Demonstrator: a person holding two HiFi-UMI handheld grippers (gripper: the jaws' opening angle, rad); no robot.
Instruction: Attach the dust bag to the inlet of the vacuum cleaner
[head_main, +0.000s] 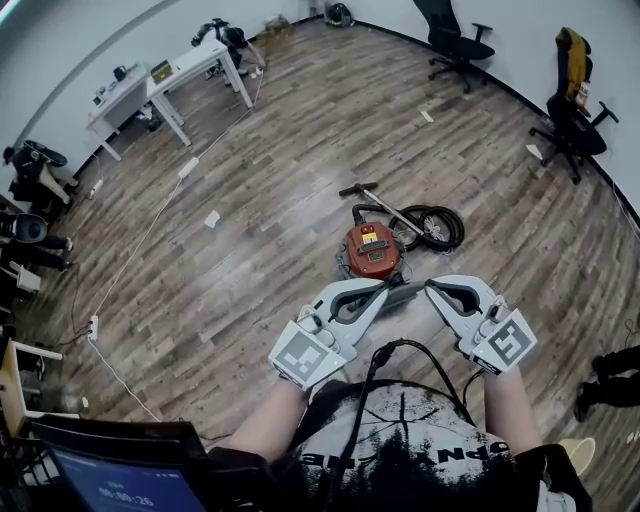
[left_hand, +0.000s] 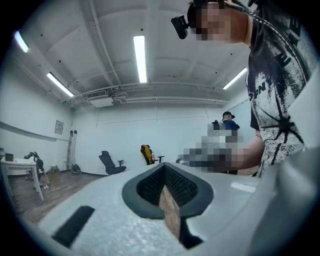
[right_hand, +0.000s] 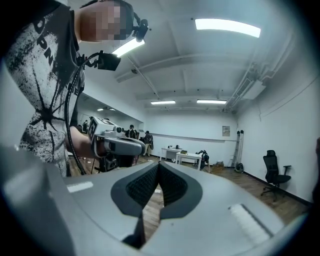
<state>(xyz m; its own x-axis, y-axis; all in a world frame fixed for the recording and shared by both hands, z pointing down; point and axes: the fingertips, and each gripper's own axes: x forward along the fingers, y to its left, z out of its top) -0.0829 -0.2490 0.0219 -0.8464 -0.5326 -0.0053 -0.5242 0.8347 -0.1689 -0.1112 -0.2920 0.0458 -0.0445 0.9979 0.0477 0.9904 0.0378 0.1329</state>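
The red vacuum cleaner (head_main: 372, 250) stands on the wooden floor just beyond my hands, its black hose (head_main: 432, 226) coiled at its right and a wand (head_main: 378, 203) lying behind it. I cannot make out a dust bag in any view. My left gripper (head_main: 388, 292) and right gripper (head_main: 431, 290) are held level above the floor in front of the person's chest, tips turned toward each other and close together. Both are shut with nothing between the jaws. The left gripper (left_hand: 165, 172) looks toward the person's torso. The right gripper (right_hand: 158, 170) faces the left gripper (right_hand: 112, 142).
Two white tables (head_main: 170, 85) stand at the far left, with a white cable (head_main: 150, 225) trailing across the floor. Office chairs (head_main: 455, 40) (head_main: 572, 120) sit along the far right wall. A laptop (head_main: 120, 470) is at the bottom left. Someone's shoes (head_main: 610, 375) show at the right edge.
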